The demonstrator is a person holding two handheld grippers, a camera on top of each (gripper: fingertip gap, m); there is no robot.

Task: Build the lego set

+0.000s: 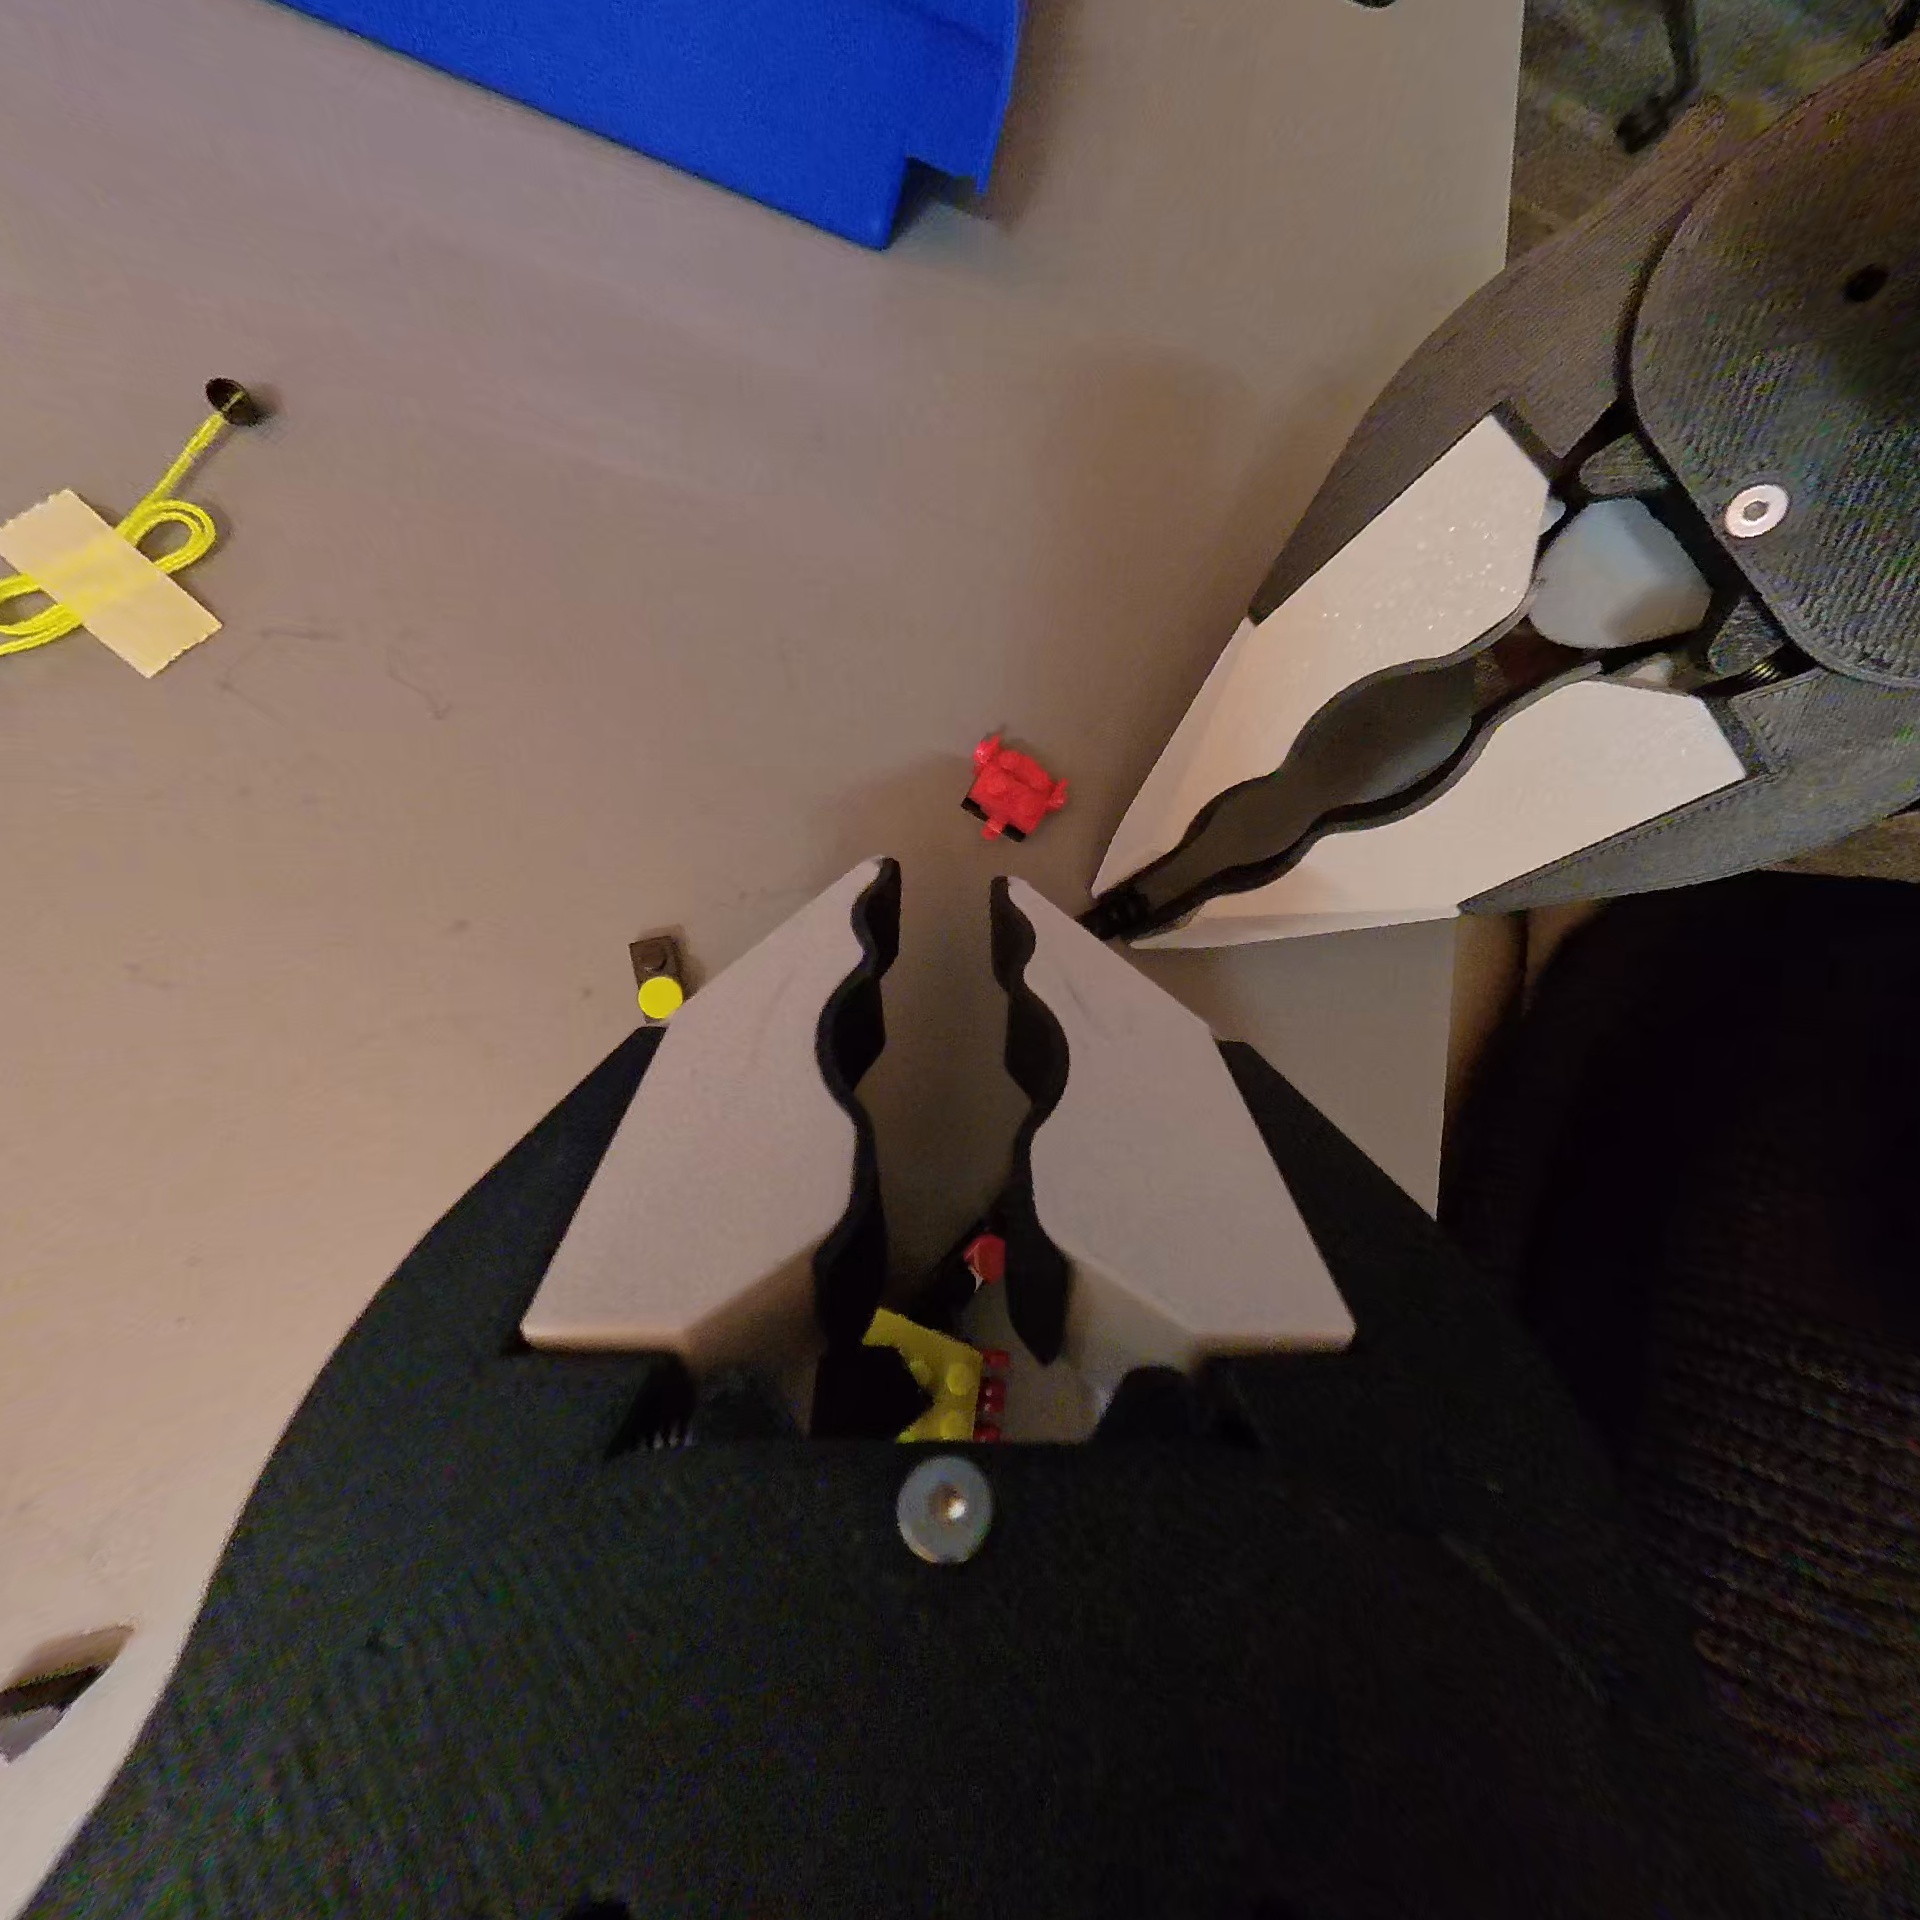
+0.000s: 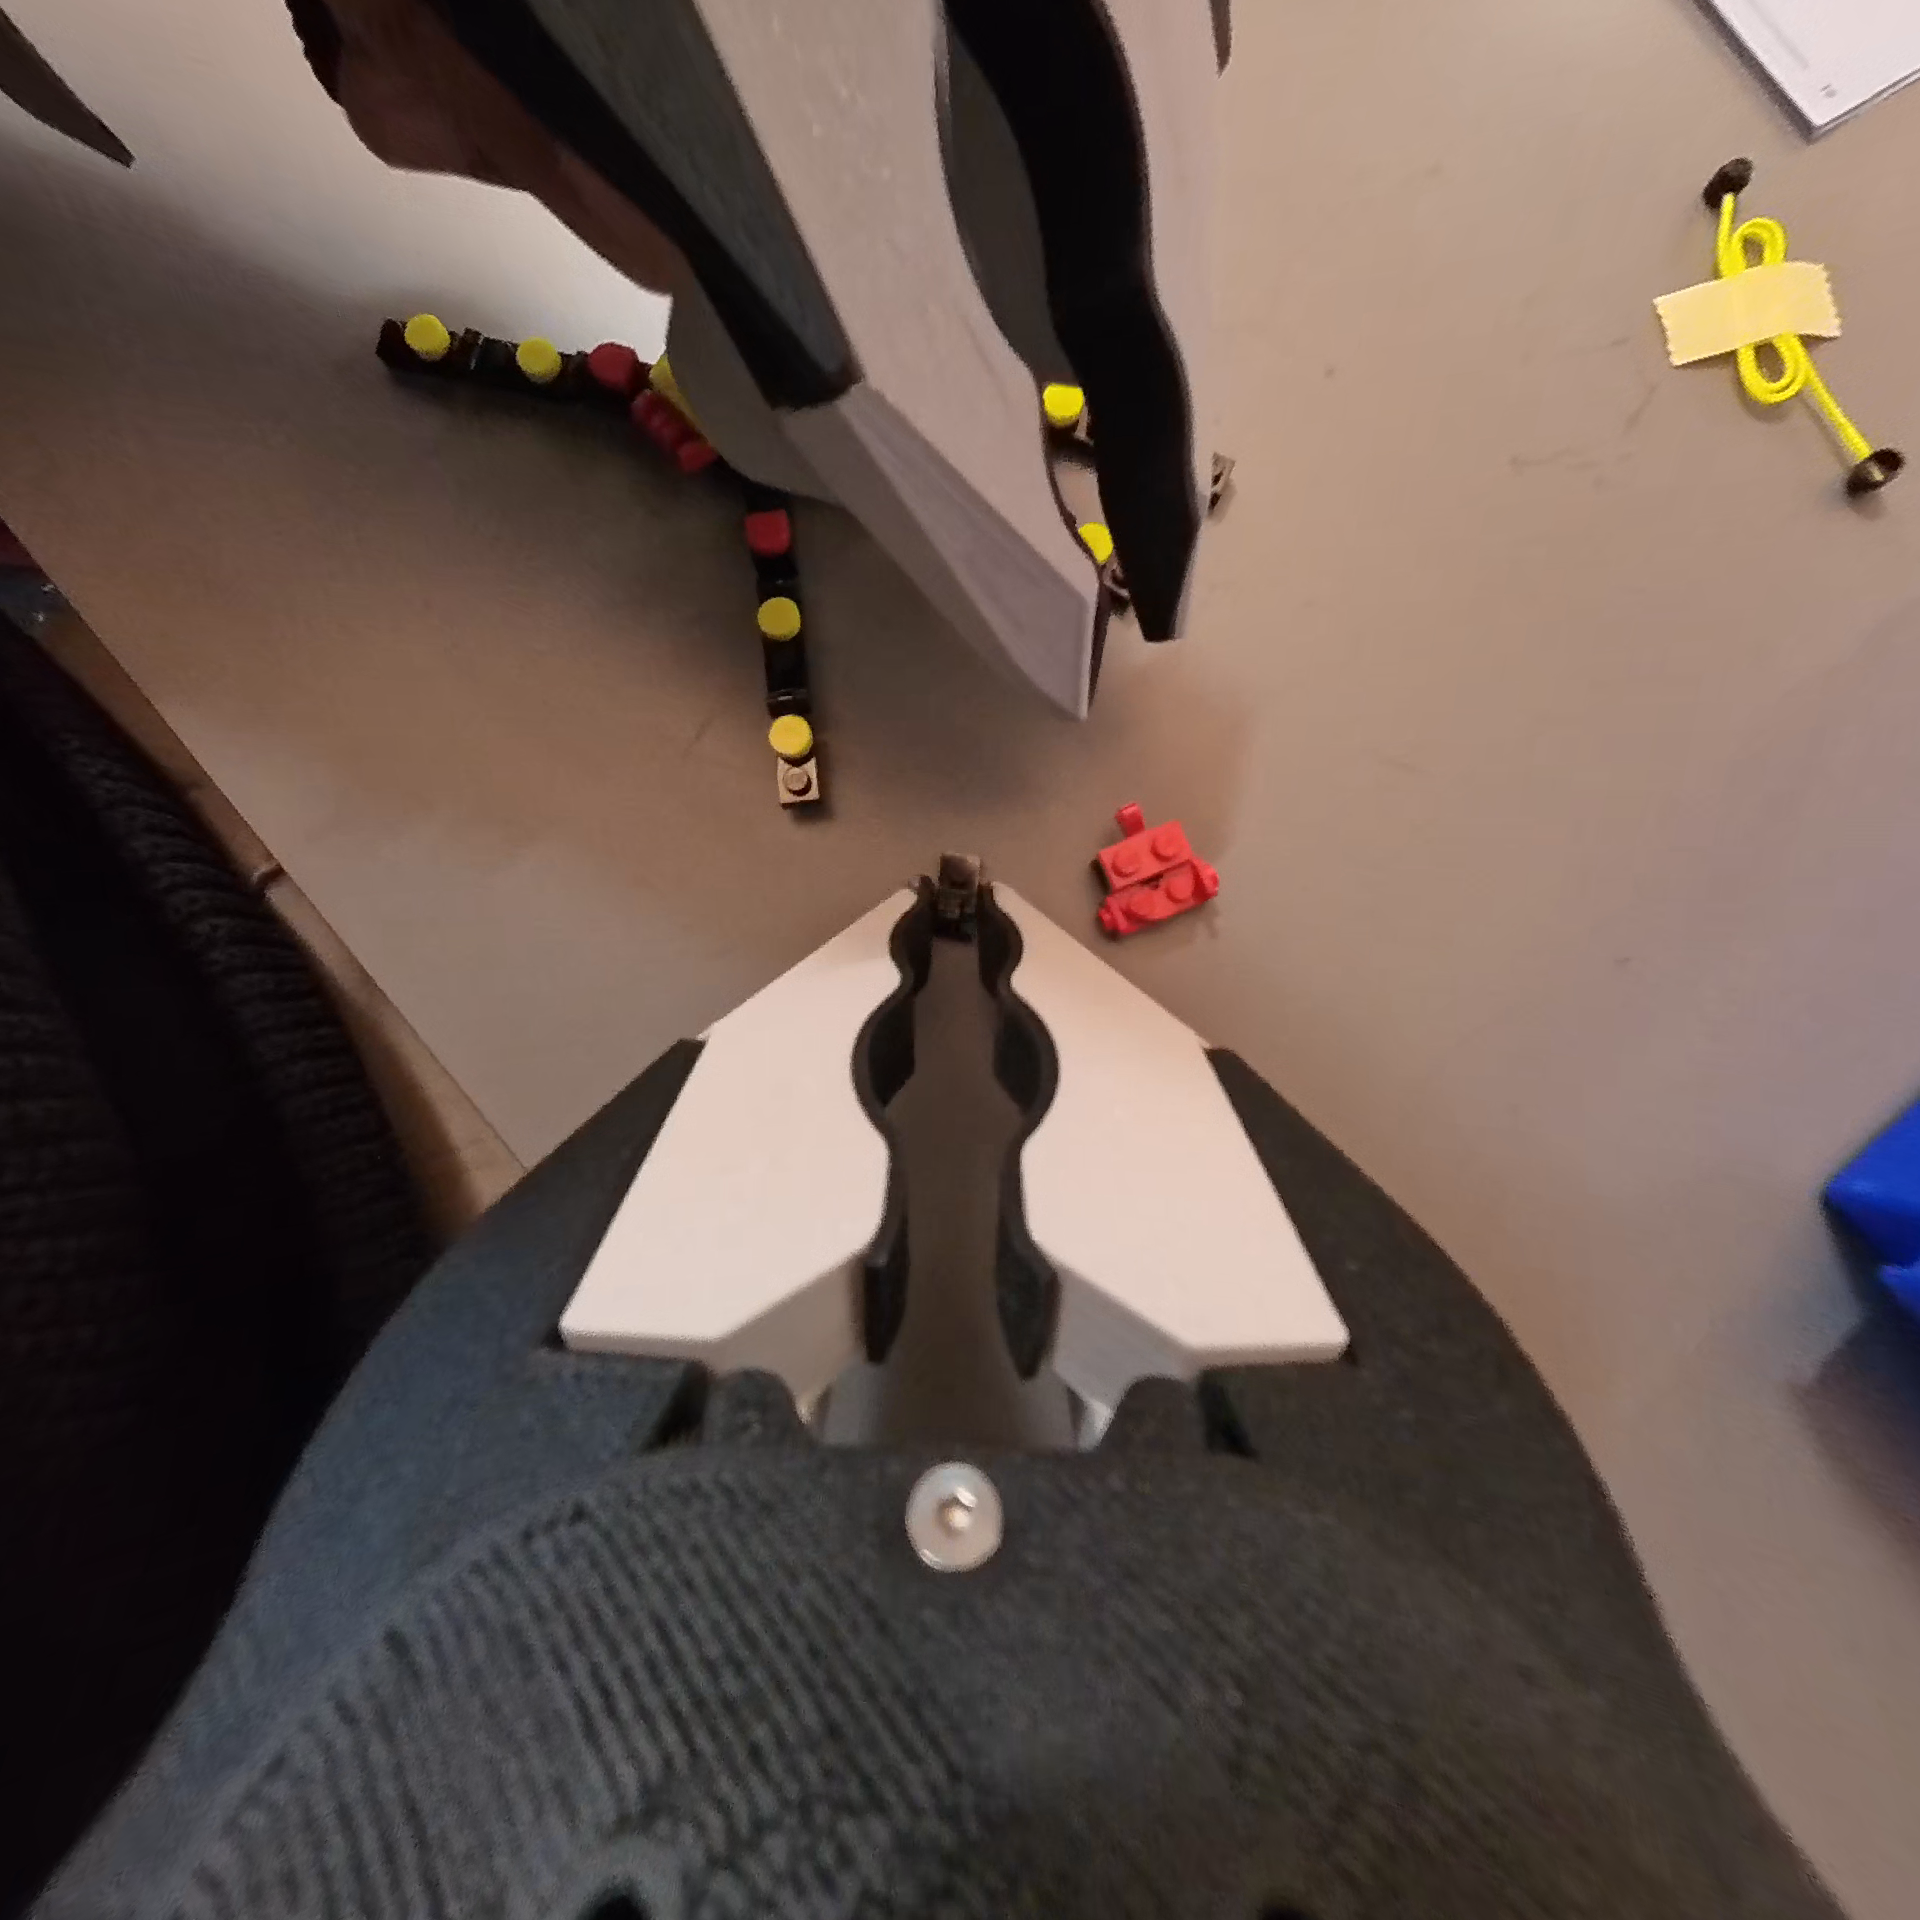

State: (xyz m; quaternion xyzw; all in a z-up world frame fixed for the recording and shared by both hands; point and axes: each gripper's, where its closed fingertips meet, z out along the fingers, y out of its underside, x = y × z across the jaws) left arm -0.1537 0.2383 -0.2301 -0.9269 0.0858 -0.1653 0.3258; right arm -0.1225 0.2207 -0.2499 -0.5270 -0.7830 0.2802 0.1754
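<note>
The right gripper (image 2: 956,894) has its jaws pinched narrow on a small dark lego piece (image 2: 954,891), which sticks out just past the fingertips above the grey tabletop (image 2: 1455,935). Just to the right of these jaws lies a small red lego assembly of studded plates (image 2: 1155,873), flat on the tabletop and apart from the jaws. Ahead and to the left of them stretches a branching black lego chain topped with yellow and red round studs (image 2: 781,623), its near end finishing in a brown single-stud plate. The left gripper (image 1: 943,894) hangs with its jaws a moderate gap apart and nothing between the tips; in the right wrist view it comes in from above and covers part of the chain. Through the back of the left jaws, yellow and red bricks of the build show below. Just beyond the left tips sits the same red assembly, and to their left a yellow stud on a brown plate. Farther out are a yellow cord taped to the tabletop (image 1: 104,577) and a blue plastic bin (image 1: 727,94).
</note>
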